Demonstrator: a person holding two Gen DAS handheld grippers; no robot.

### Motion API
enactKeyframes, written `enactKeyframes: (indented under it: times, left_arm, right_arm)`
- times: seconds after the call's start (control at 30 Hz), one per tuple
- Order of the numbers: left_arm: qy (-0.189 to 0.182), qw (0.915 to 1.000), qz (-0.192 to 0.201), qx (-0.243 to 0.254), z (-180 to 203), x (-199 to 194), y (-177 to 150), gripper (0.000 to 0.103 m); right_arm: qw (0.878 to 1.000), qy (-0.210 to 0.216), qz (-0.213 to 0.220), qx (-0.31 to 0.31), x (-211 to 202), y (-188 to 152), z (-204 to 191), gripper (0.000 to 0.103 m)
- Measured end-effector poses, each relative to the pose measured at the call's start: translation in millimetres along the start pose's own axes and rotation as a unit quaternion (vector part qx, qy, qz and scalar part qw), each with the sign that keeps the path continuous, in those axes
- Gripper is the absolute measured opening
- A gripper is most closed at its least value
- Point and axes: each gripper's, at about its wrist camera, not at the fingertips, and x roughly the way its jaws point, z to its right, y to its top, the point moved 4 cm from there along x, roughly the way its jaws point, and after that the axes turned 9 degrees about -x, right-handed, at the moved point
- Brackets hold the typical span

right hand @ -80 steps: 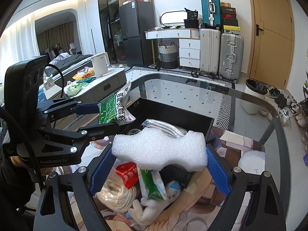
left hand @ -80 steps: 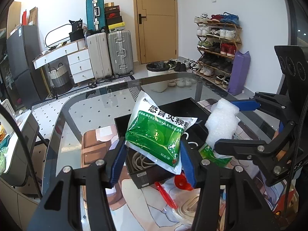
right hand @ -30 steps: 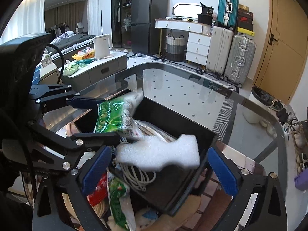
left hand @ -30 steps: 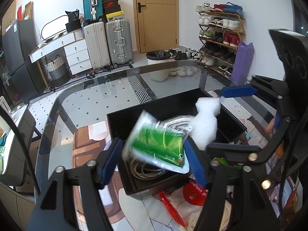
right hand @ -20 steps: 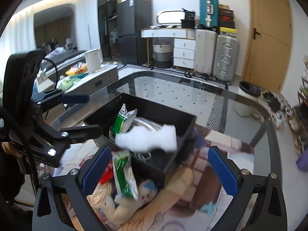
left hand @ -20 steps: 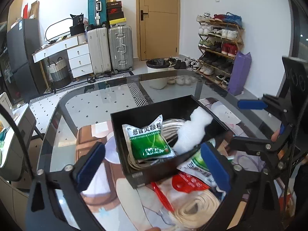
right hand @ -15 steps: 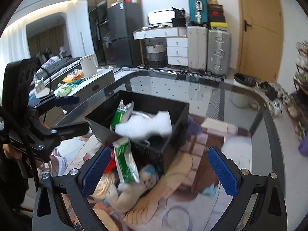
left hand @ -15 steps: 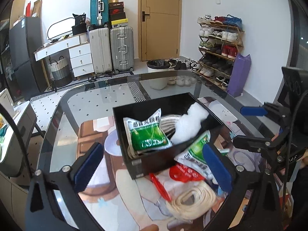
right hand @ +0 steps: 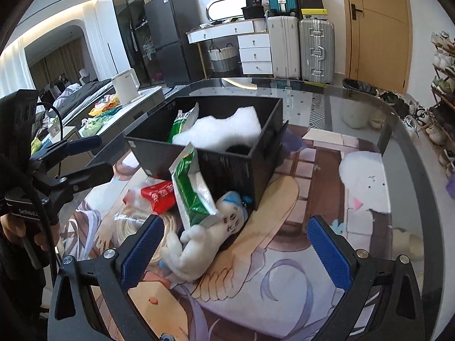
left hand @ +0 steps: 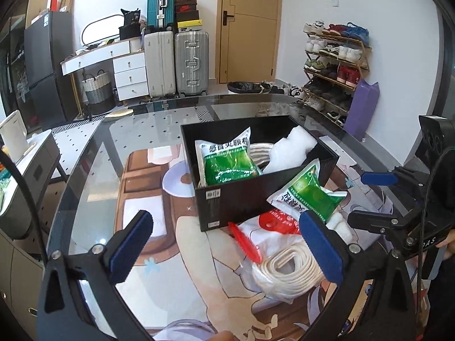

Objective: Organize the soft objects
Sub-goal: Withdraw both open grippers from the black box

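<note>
While both grippers hang wide open and empty, the left gripper (left hand: 224,245) and right gripper (right hand: 234,251) fill the bottom of their frames. Just beyond lie a white plush toy (right hand: 199,240), a coiled cord (left hand: 287,272) and a second green packet (left hand: 308,197) leaning on the black box (left hand: 233,199). Farther, mid-frame, the box holds a green packet (left hand: 227,160) and white foam (right hand: 220,132).

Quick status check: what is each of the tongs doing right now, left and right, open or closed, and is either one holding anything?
Left tongs: open, holding nothing.
Right tongs: open, holding nothing.
</note>
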Motion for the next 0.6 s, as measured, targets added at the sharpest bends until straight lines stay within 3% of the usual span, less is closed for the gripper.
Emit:
enactKeyframes:
  times: [0.6]
  left_arm:
    - [0.017, 0.9997, -0.011, 0.014, 5.8, 10.8, -14.9, 0.103]
  right_arm:
    - [0.999, 0.018, -0.038, -0.016, 14.5, -10.8, -15.4, 0.102]
